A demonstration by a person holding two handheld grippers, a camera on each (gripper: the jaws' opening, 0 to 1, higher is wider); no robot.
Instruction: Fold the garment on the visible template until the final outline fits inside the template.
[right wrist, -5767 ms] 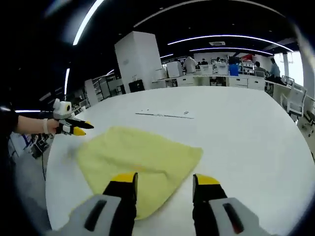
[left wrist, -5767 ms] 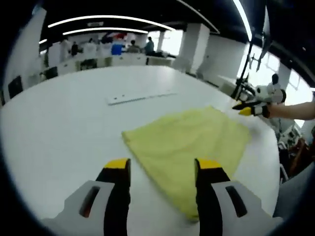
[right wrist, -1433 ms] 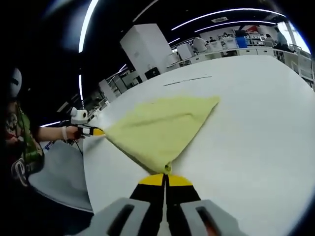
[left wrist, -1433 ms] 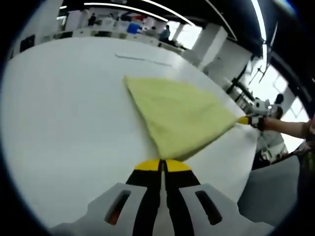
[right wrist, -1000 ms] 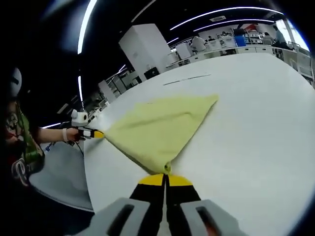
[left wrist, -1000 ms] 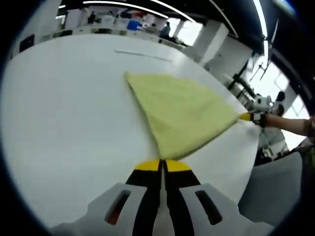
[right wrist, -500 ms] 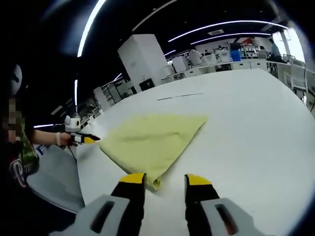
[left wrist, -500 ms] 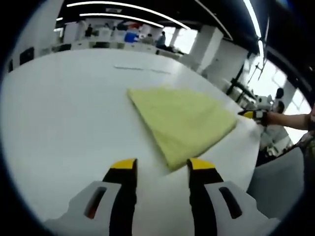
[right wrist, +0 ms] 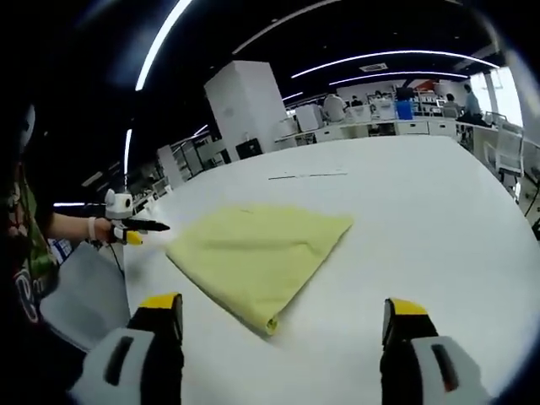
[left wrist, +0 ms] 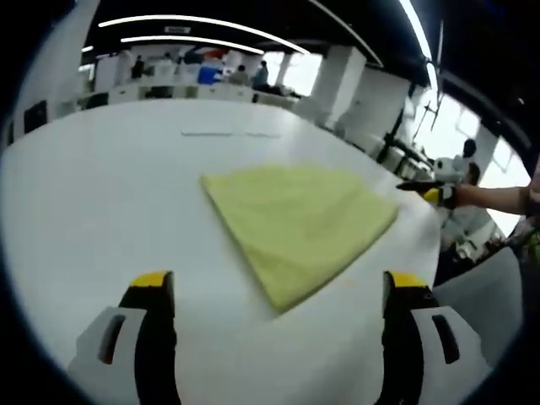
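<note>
Both hand-held grippers wide apart above folded garment

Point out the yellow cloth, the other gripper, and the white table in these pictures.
yellow cloth (left wrist: 299,221), left gripper view, middle of the folded fabric.
right gripper (left wrist: 419,190), left gripper view, between its jaw tips, beside the cloth's far corner.
white table (right wrist: 422,211), right gripper view, bare top right of the cloth.

You have one folded yellow cloth garment near the tabletop's edge, one white round tabletop carrying it, one thin pale strip toward the far edge, and two yellow-tipped grippers: left and right.
</note>
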